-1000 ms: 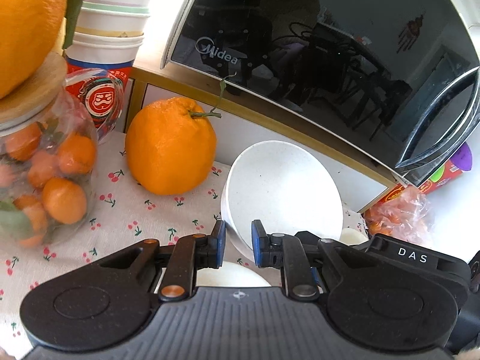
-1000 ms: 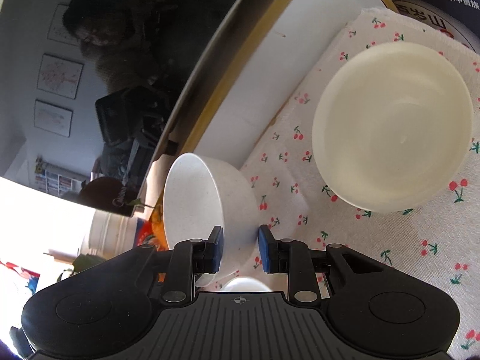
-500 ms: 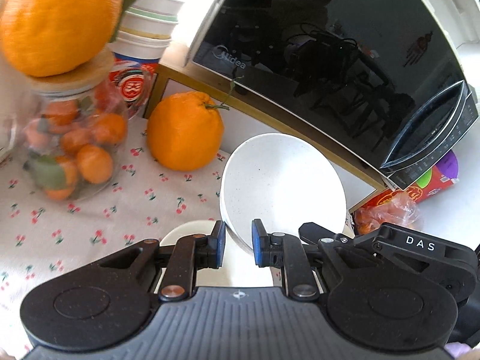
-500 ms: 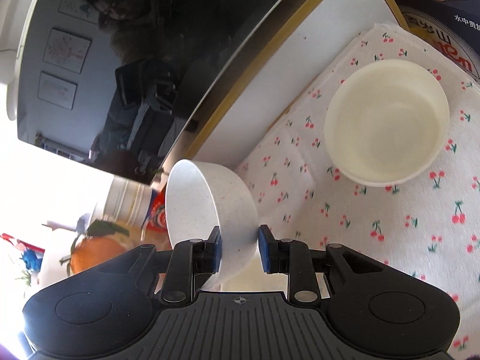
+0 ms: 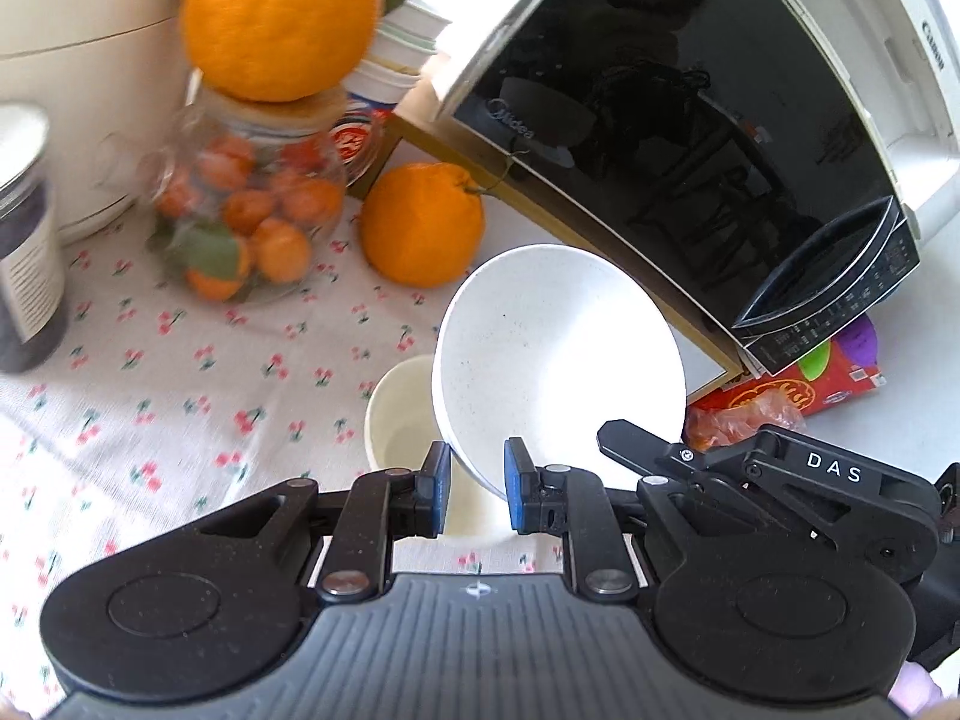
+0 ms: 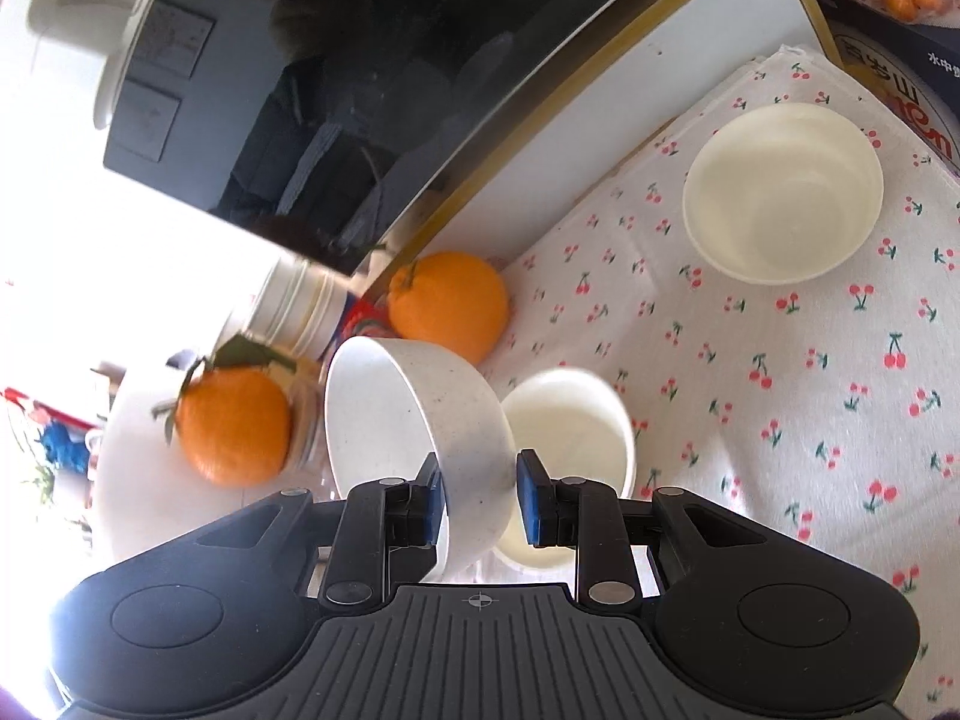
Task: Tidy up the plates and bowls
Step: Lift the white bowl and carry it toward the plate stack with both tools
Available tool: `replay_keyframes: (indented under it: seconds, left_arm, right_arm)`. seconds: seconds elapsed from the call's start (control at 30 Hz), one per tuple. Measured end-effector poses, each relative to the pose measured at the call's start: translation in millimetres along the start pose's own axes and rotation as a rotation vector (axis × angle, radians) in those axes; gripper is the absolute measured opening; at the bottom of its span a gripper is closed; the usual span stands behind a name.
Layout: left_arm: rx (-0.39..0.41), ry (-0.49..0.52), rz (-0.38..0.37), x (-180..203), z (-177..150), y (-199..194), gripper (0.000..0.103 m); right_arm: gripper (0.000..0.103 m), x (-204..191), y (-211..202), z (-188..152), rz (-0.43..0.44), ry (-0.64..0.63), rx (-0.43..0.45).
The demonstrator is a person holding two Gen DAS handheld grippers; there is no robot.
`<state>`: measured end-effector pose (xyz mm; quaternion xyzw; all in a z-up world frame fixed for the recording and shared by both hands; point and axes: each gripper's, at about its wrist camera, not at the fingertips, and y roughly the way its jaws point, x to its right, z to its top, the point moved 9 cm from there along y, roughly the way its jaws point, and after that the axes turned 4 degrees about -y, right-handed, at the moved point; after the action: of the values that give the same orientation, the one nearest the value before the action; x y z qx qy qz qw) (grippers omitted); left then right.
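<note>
both grippers, left [image 5: 474, 495] and right [image 6: 480, 498], clenched on one speckled bowl's [image 5: 552, 354] rim, opposite sides. bowl tilted, off the cloth [image 6: 780, 396], over a small cup [image 6: 570, 420]. two-handed hold likely steadies it for nesting.

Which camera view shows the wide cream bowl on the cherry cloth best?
The right wrist view. The wide cream bowl sits there whole and unobstructed on the cherry cloth, its rim and inside clear. In the left wrist view this bowl does not appear; only the small cream cup and the held speckled bowl show.
</note>
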<state>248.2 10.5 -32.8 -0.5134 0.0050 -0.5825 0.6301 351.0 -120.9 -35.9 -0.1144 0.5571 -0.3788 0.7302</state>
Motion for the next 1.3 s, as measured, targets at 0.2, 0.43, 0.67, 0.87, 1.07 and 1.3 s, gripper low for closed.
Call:
replay_keyframes:
  seconds: [0.2,0.43,0.67,0.87,1.07,1.3]
  left_arm:
    - [-0.013,-0.031,0.008,-15,-7,-16,0.017]
    - [-0.012,-0.024,0.031,-40,-13,-31,0.017]
    - [-0.062,-0.042,0.072,-68,-18,-43,0.016]
    - [-0.103,-0.06,0.109,-90,-23,-50,0.017]
    - [-0.146,-0.095,0.158,-117,-27,-56,0.017]
    - [-0.195,-0.133,0.185,-144,-33,-68,0.017]
  right_arm:
    - [0.025,-12,-1,-19,-0.006,-0.026,-0.03]
    - [0.025,-28,3,-47,-0.024,-0.089,-0.074]
    - [0.025,-34,16,-77,-0.036,-0.102,-0.14]
    - [0.025,-38,33,-100,-0.048,-0.109,-0.201]
    - [0.025,-39,56,-126,-0.077,-0.114,-0.27]
    - [0.025,-45,72,-149,-0.083,-0.127,-0.324]
